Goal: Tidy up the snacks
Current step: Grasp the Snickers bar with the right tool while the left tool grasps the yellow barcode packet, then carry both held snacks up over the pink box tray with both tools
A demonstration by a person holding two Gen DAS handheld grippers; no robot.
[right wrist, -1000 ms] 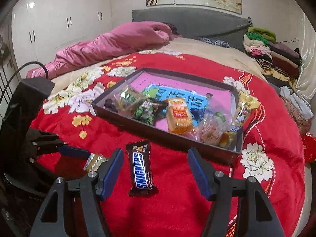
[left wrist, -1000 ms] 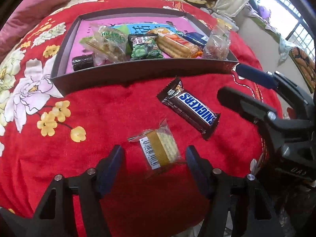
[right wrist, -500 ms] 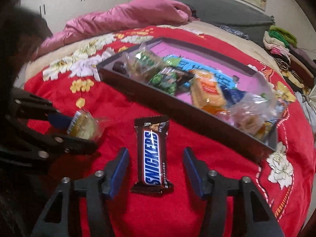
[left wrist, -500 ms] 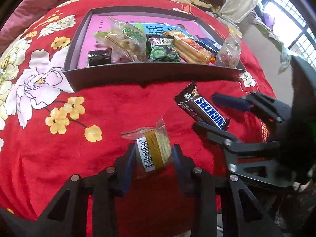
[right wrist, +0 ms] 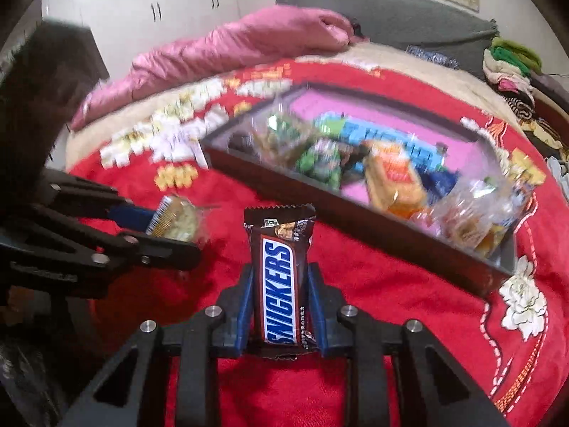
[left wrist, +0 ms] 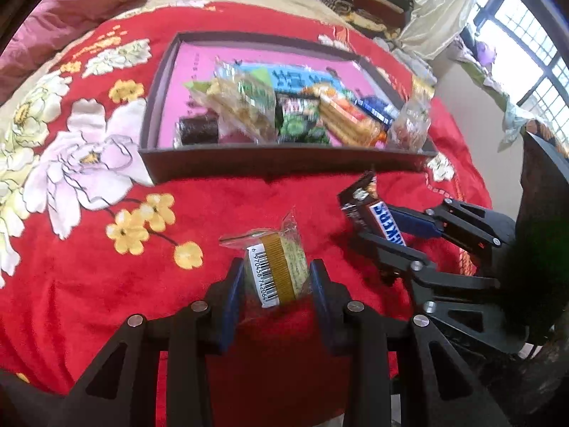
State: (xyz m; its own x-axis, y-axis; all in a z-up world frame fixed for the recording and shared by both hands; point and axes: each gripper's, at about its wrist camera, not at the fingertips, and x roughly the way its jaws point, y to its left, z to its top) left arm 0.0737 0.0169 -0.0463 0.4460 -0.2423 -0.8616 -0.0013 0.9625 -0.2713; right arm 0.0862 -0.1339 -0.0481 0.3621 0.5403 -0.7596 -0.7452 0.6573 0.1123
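Observation:
My left gripper (left wrist: 276, 277) is shut on a small clear-wrapped yellow cracker packet (left wrist: 279, 267) with a barcode, held just above the red blanket. It also shows in the right wrist view (right wrist: 176, 219). My right gripper (right wrist: 281, 284) is shut on a brown Snickers bar (right wrist: 281, 277), which also shows in the left wrist view (left wrist: 377, 219), to the right of the cracker packet. A dark shallow box (left wrist: 277, 163) with a pink inside lies beyond both and holds several wrapped snacks (left wrist: 284, 114).
A red floral blanket (left wrist: 106, 213) covers the bed. A pink quilt (right wrist: 231, 49) lies at the far side. Folded clothes (right wrist: 512, 60) are stacked at the back right. The box's near wall (right wrist: 355, 220) stands between the grippers and the snacks.
Both grippers have closed on their snacks: the left on the cracker packet, the right on the Snickers bar. Both snacks have risen a little off the blanket.

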